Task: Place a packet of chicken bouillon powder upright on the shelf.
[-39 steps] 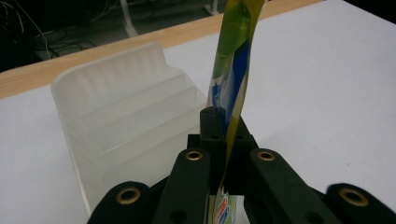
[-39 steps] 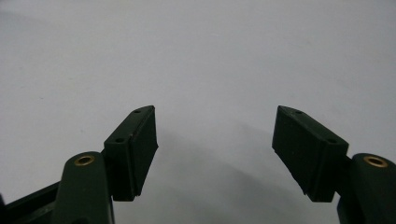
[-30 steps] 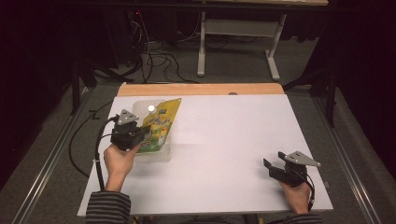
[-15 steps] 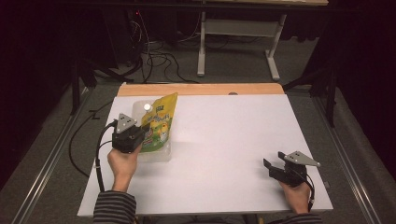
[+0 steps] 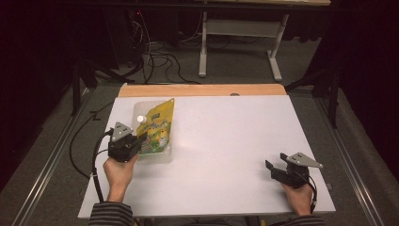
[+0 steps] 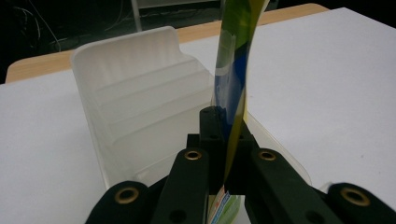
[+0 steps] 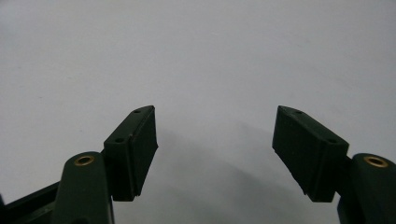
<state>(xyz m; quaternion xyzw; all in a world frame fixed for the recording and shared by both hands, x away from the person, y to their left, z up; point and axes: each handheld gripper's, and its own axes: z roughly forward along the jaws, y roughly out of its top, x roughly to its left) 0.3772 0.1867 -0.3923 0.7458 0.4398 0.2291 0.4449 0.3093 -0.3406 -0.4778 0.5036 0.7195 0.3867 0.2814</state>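
A yellow-green drink pouch [image 5: 158, 127] with a white cap lies over a clear plastic container [image 5: 165, 158] at the table's left. My left gripper [image 5: 137, 143] is shut on the pouch's near edge. In the left gripper view the pouch [image 6: 236, 60] rises edge-on from between the closed jaws of the left gripper [image 6: 225, 140], with the ribbed container [image 6: 140, 107] below and to its left. My right gripper [image 5: 274, 169] rests at the near right of the table, open, and the right gripper [image 7: 215, 144] has nothing but bare tabletop between its jaws.
The white table [image 5: 226, 136] has a wooden strip along its far edge [image 5: 202, 90]. Cables and a metal table frame [image 5: 237, 42] stand on the dark floor beyond. A black cable [image 5: 96, 165] trails from the left gripper over the table's left side.
My left gripper has come nearer and lower with the pouch, which now lies flatter over the container. The right gripper has stayed in place.
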